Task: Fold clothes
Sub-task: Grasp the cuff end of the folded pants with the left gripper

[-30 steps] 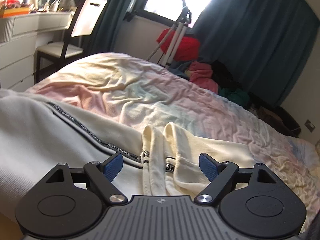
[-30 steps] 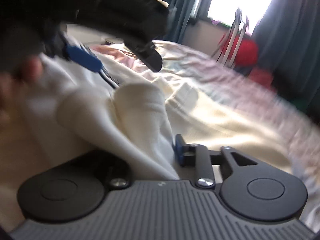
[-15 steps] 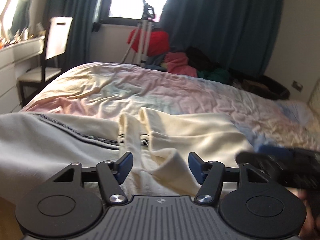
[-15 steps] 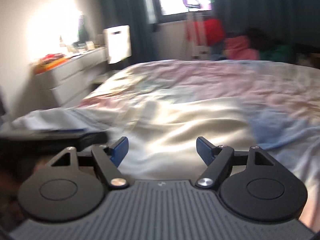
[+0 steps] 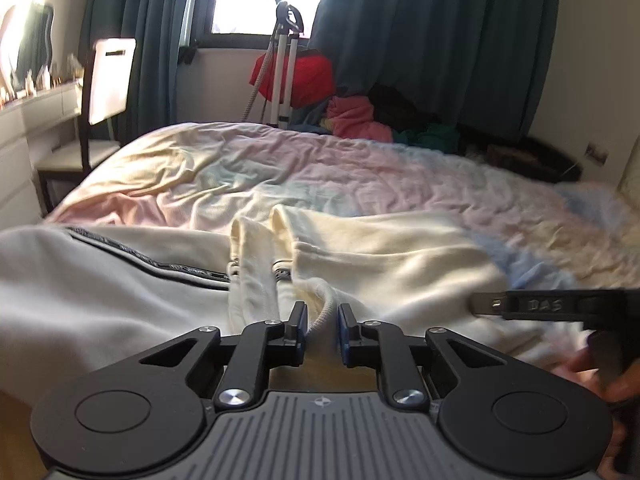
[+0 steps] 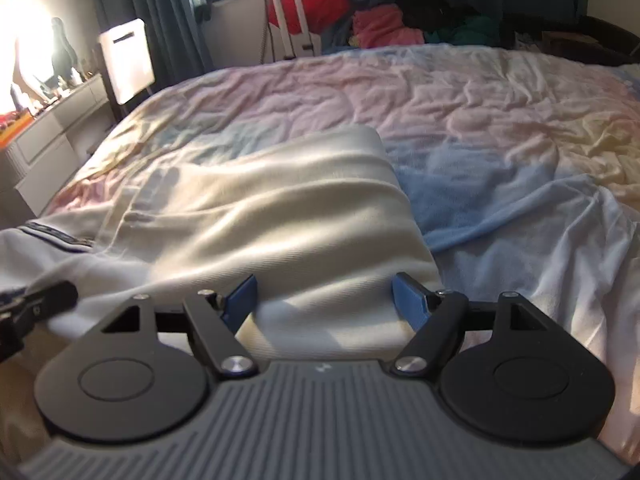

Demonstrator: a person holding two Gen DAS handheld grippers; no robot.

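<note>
While left gripper (image 5: 322,321) jaws are closing on cream garment (image 5: 400,264) | right gripper (image 6: 324,300) jaws wide, over its hem

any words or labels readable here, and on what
"DAS": on the black finger of the right tongs, seen from the left wrist.
Print along the dark stripe of the cream garment: too blurred to read.
Nothing else readable.

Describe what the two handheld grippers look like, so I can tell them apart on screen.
They look identical. The left gripper and the right gripper each have black linkage arms with silver pivot screws, blue finger pads, round black discs at either side and a grey ribbed body with a small emblem. No cables show.
</note>
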